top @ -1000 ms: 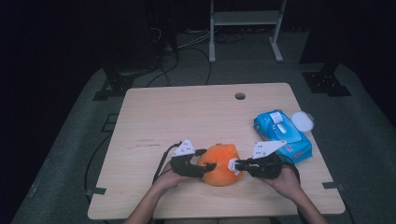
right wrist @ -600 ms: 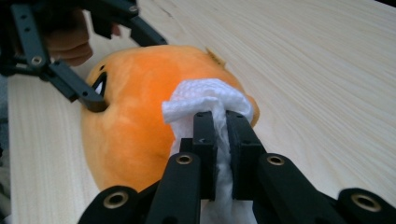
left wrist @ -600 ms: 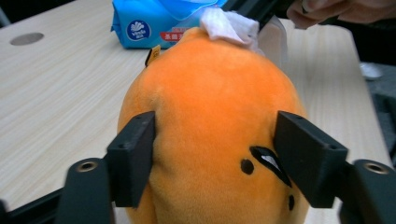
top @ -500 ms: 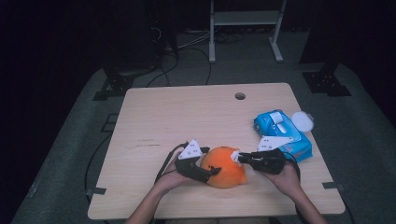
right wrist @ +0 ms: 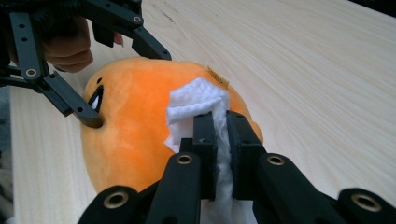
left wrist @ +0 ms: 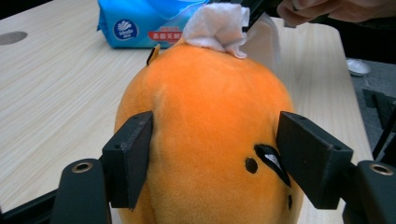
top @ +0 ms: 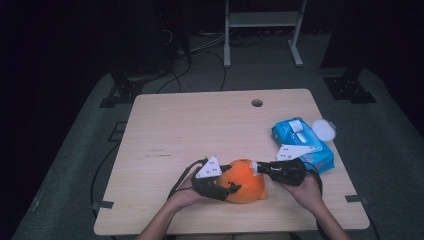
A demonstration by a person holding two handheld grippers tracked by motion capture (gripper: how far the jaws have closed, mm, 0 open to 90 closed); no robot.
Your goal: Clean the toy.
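Both grippers are shifting slightly: the left gripper is clamping the orange plush near the table's front edge, while the right gripper is pinching a white wipe against its top. A blue wipes pack is lying nearby; the dark room is hiding its surroundings.

Left hand-held gripper clamped wide, right hand-held gripper pinched nearly closed.
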